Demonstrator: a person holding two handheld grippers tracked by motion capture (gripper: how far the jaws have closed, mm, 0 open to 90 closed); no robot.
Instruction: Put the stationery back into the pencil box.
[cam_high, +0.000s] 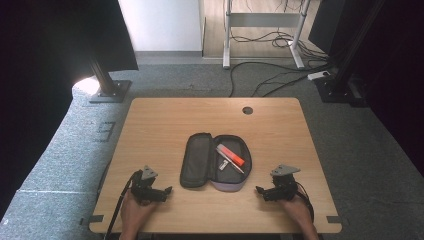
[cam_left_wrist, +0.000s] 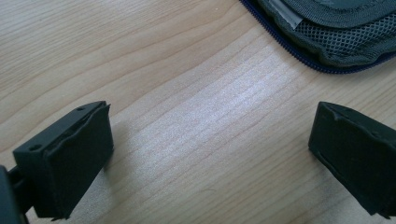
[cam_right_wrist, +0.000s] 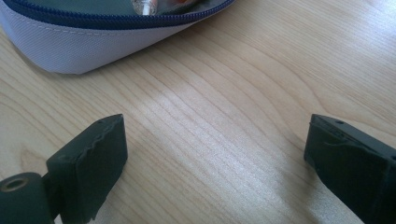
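So the pencil case (cam_high: 216, 161) is lying unzipped flat in the middle of the bench (cam_high: 150, 120), lid flap folded out to the person's left and the tray half to the right with an orange marker (cam_high: 231, 154) and a couple of smaller bits in it, one looks like a silvery pen (cam_high: 235, 165) but it's too small to be sure. Both grippers are parked near the front edge, the left gripper (cam_high: 167, 191) just left of the case and the right gripper (cam_high: 260, 190) just right of it, each well short of touching it. Fingers on both are spread wide with nothing between them, you can see bare wood between the pads in the left gripper view (cam_left_wrist: 70, 158) and the right gripper view (cam_right_wrist: 93, 163). My guess is the job here is closing the case up or fishing something out, either way I'd come in low from the sides. If closing: pinch the flap's outer edge with the left, hold the pale fabric wall (cam_right_wrist: 84, 44) with the right so the thing doesn't skate around, then fold over. Soft fabric slips, so grab a good bite of the rim, not just the zip tape (cam_left_wrist: 299, 51)
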